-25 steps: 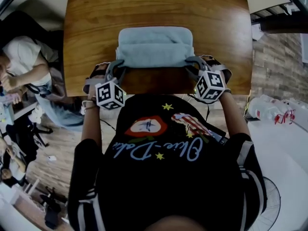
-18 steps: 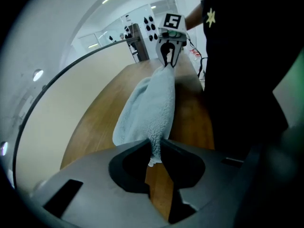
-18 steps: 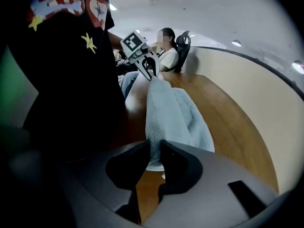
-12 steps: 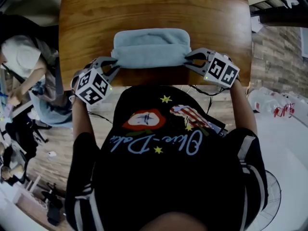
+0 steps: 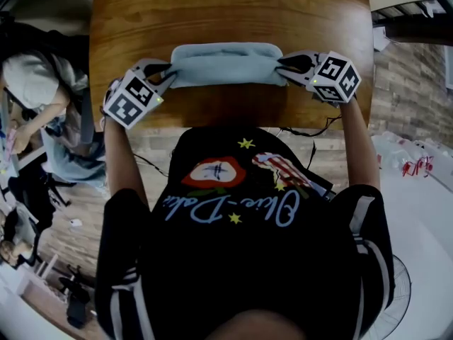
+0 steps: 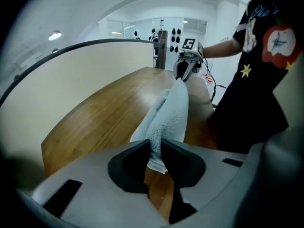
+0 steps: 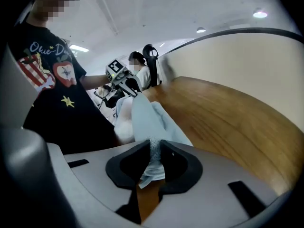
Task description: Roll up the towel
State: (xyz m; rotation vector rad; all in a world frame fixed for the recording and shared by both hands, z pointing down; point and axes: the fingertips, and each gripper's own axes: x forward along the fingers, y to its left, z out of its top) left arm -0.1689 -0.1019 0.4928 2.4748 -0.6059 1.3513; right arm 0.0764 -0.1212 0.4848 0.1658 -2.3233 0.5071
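A light blue towel point(image 5: 225, 64) lies part rolled as a long bundle across the near half of the wooden table point(image 5: 233, 13). My left gripper point(image 5: 168, 73) is shut on the towel's left end; the cloth point(image 6: 168, 113) is pinched between its dark pads point(image 6: 156, 148). Those jaws have just eased a touch wider, with the towel still held. My right gripper point(image 5: 282, 66) is shut on the right end, where the towel point(image 7: 147, 118) is squeezed between its pads point(image 7: 156, 151). The bundle is lifted and stretched between the two grippers, each seen from the other's view: right gripper point(image 6: 186, 63), left gripper point(image 7: 124, 80).
The table's near edge point(image 5: 233, 122) runs just in front of my body. A seated person point(image 5: 35, 91) is to the left of the table. Plastic bottles point(image 5: 407, 165) lie on the floor at the right. A pale wall point(image 6: 71, 75) borders the table's far side.
Both grippers moved away from my body, up the picture, and rolled outward. The towel's near edge went with them, so the bundle now looks narrower and sits farther onto the table.
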